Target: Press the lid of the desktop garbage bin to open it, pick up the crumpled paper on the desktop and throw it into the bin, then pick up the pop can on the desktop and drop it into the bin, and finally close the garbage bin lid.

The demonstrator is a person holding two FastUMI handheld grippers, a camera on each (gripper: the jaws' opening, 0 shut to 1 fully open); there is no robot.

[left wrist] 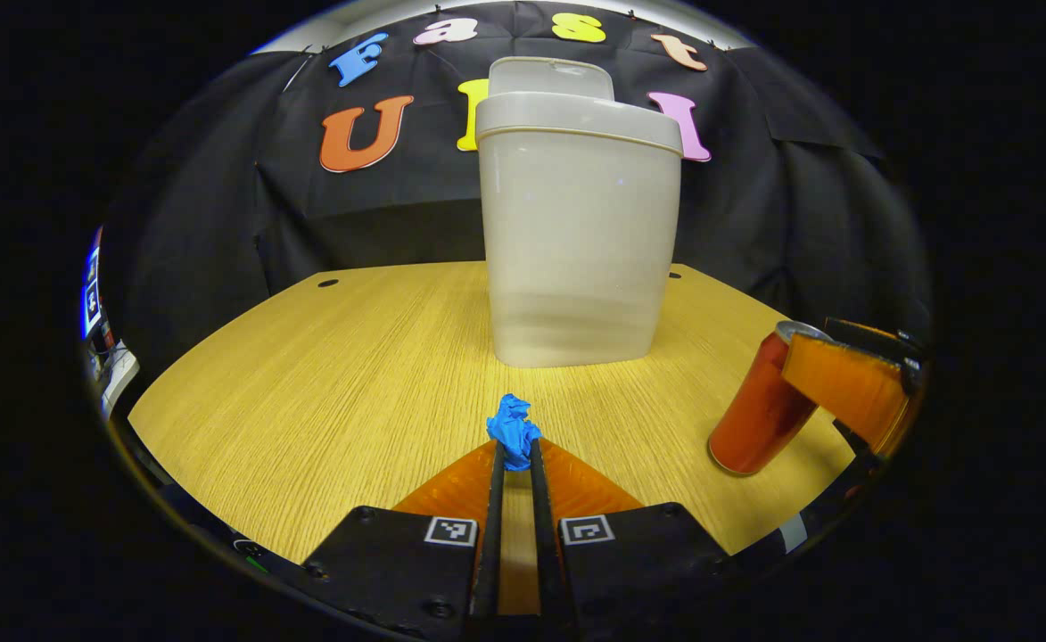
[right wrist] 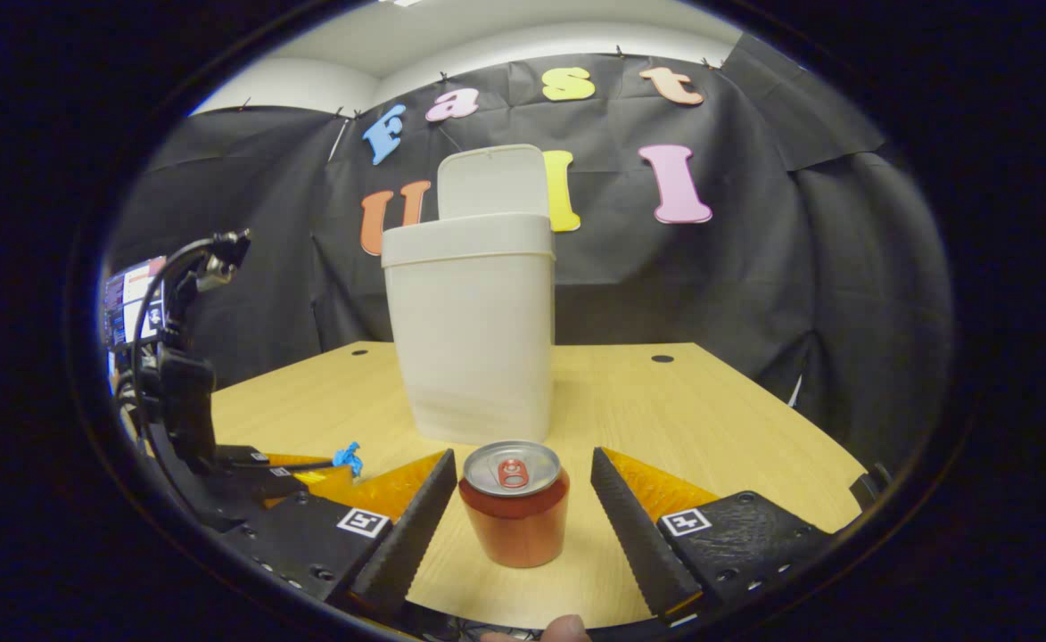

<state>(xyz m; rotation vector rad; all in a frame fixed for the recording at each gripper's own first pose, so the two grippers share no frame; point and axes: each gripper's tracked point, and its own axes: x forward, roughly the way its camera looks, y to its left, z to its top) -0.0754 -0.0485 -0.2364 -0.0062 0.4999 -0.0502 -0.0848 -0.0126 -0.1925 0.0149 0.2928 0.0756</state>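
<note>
Right now my left claw (left wrist: 514,459) is clamped on the crumpled paper (left wrist: 513,432): both fingers are drawn close together and the blue wad is pinched between their tips, low over the worktop (left wrist: 326,392). In the right gripper view I can make out the same wad (right wrist: 348,457) at the tip of that claw (right wrist: 331,468), off to the left of my other claw.

My right claw (right wrist: 517,495) stands wide apart, with the pop can (right wrist: 514,515) upright on the worktop (right wrist: 719,419) between its two fingers; there is a gap on each side, so neither finger touches it. The can's top with its pull tab faces up. In the left gripper view the can (left wrist: 759,406) sits near the worktop's right edge with a finger (left wrist: 844,379) of the right claw just beside its upper part.

Behind both things the bin (left wrist: 580,241) stands upright on the worktop, towards the back. Its lid (left wrist: 551,77) is flipped up, rising above the rim at the rear. I see the same in the right gripper view, where the bin (right wrist: 473,339) is behind the can and its lid (right wrist: 491,181) is raised.

A fingertip (right wrist: 565,628) of the hand holding the right claw peeks in at the bottom edge.
</note>
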